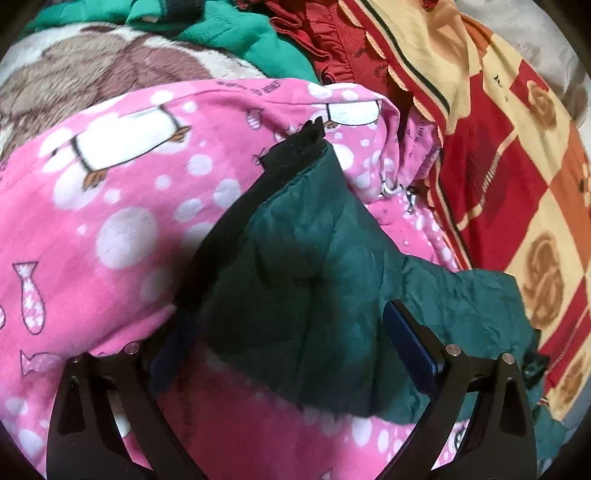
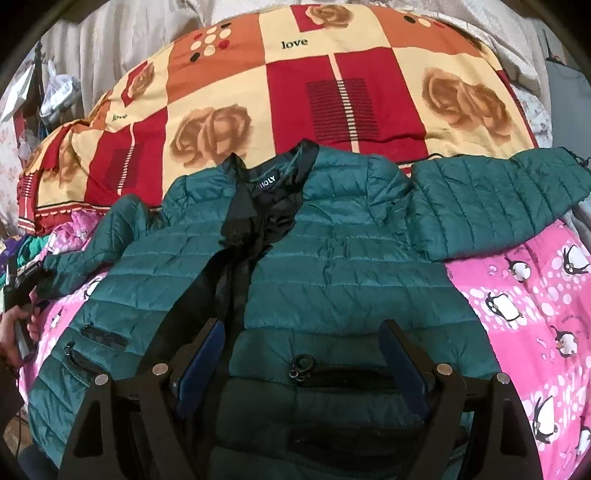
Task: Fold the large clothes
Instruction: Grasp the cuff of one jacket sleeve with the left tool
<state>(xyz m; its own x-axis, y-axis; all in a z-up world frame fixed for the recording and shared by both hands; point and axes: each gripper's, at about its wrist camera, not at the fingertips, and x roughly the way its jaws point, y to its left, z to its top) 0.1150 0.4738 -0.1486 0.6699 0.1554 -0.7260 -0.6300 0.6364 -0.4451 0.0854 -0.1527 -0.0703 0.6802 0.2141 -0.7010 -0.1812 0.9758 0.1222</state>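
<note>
A dark green quilted puffer jacket (image 2: 332, 266) lies front up on a pink penguin blanket (image 2: 535, 288), unzipped, black lining showing at the collar, both sleeves spread sideways. My right gripper (image 2: 303, 354) is open, hovering over the jacket's lower front near a zip pocket (image 2: 343, 376). In the left wrist view the jacket's sleeve end (image 1: 314, 266) with a black cuff lies between the fingers of my left gripper (image 1: 284, 339). Its jaws stand wide apart and do not pinch the cloth.
A red, orange and cream patchwork quilt (image 2: 295, 92) lies beyond the jacket. A bright green garment (image 1: 236, 29) and a brown-and-white fleece blanket (image 1: 92, 70) are piled at the far left. A hand holds the other gripper's handle (image 2: 18, 332).
</note>
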